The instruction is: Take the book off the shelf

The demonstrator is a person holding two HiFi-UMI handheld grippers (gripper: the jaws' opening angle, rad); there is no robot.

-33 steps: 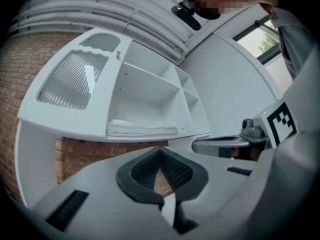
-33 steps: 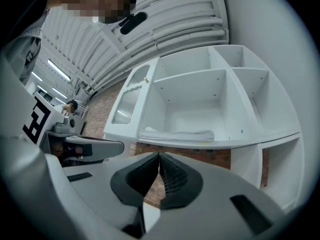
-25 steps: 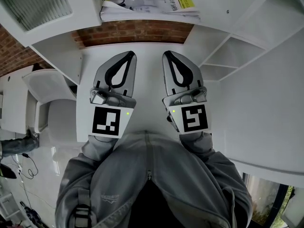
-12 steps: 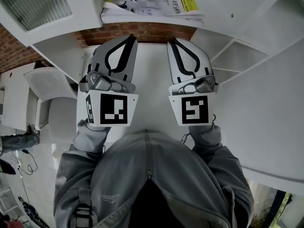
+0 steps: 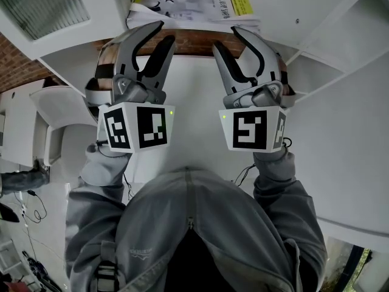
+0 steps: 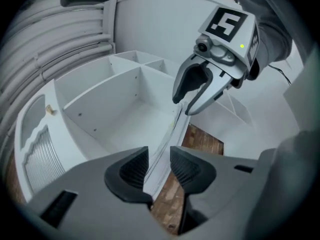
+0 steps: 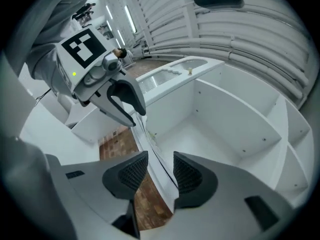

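Observation:
The book (image 5: 188, 2) lies flat on a white shelf (image 5: 67, 56), its pale cover with a yellow label facing up at the top of the head view. My left gripper (image 5: 164, 32) and right gripper (image 5: 226, 35) are raised side by side to its front edge. Both have just been opening their jaws. In the left gripper view the book's thin white edge (image 6: 170, 131) runs between the left gripper's (image 6: 159, 166) pads with a gap on each side. The right gripper (image 7: 156, 171) likewise straddles the edge (image 7: 148, 136), with no pad seen pressing.
A red brick wall (image 5: 194, 41) shows below the shelf. White shelf compartments (image 5: 304, 66) stand at the right, and a white seat-like form (image 5: 61, 114) at the left. The person's grey jacket (image 5: 188, 224) fills the lower middle.
Both grippers rose toward the shelf and rolled, so their marker cubes face the camera. Their jaws, shut before, now stand apart round the book's front edge.

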